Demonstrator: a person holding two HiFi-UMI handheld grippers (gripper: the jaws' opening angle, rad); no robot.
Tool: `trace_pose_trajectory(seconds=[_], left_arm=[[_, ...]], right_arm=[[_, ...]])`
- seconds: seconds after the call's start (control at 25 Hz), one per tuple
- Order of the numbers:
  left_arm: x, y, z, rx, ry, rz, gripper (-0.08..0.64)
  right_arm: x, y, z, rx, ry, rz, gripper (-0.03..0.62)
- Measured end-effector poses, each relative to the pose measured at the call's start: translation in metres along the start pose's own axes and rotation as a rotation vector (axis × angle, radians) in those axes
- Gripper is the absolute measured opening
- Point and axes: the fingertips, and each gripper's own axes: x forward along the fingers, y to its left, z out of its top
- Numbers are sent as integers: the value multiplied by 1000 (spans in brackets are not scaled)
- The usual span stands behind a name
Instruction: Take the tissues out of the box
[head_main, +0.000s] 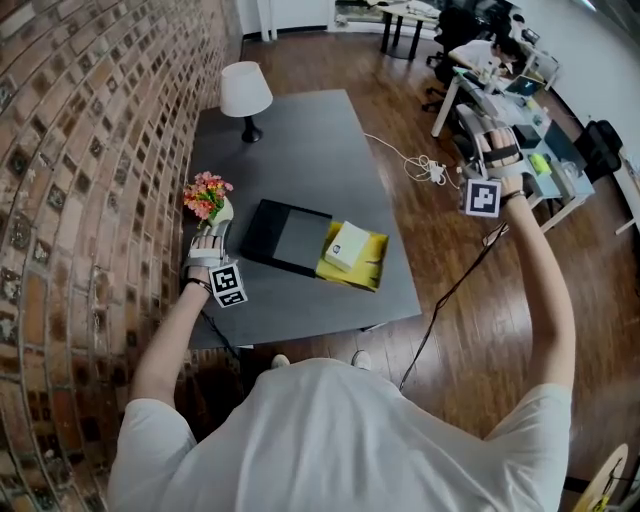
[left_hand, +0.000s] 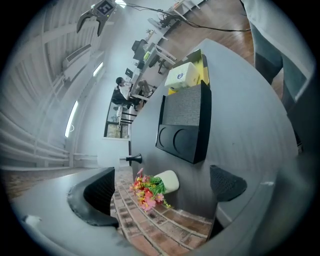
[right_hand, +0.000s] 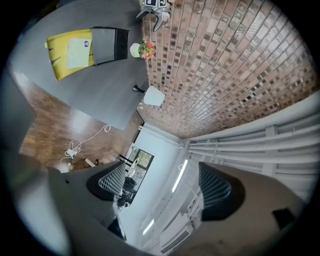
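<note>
A white tissue pack (head_main: 347, 245) lies on a yellow box (head_main: 368, 268) at the right end of a flat black tray (head_main: 285, 236) on the grey table (head_main: 300, 150). My left gripper (head_main: 212, 238) stands open at the table's left edge, apart from the tray, with nothing held. In its own view the left gripper (left_hand: 162, 187) frames a flower vase (left_hand: 165, 181), with the tissue pack (left_hand: 182, 75) far beyond. My right gripper (head_main: 488, 140) is raised high, off the table's right side, over the wooden floor. In its own view the right gripper (right_hand: 165, 182) is open and empty, pointing at the ceiling.
A white lamp (head_main: 245, 92) stands at the table's far end. Pink and orange flowers (head_main: 206, 195) sit by the brick wall (head_main: 80, 180) on the left. A cable with a power strip (head_main: 430, 170) lies on the floor, and desks with chairs (head_main: 500, 70) stand beyond.
</note>
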Motion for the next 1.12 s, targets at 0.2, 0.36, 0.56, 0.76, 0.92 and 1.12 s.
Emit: trace_pose_trajectory(seconds=[0.2,0.36,0.56,0.76,0.92,1.12], left_arm=[[-6,3,-15,-68,5,-16,584],[-7,-3,-21,-167,-7,-46,584],[-6,-12,-30,-262,-8,-81,584],[-5,-15,-32,-398,-21,-123,584],[-3,-15,-26,-458,-40,-149,583],[-2,-9,-12,-534,-75,-172,581]], right_arm=[[-7,20,-9,56,27,30,474],[-18,29,-11,107,36,41,474],[-32,43,-14,168,53,63,474],[-48,66,-13,278,64,111,474],[-61,87,-6,319,66,154,472],[-77,112,1,374,68,189,472]])
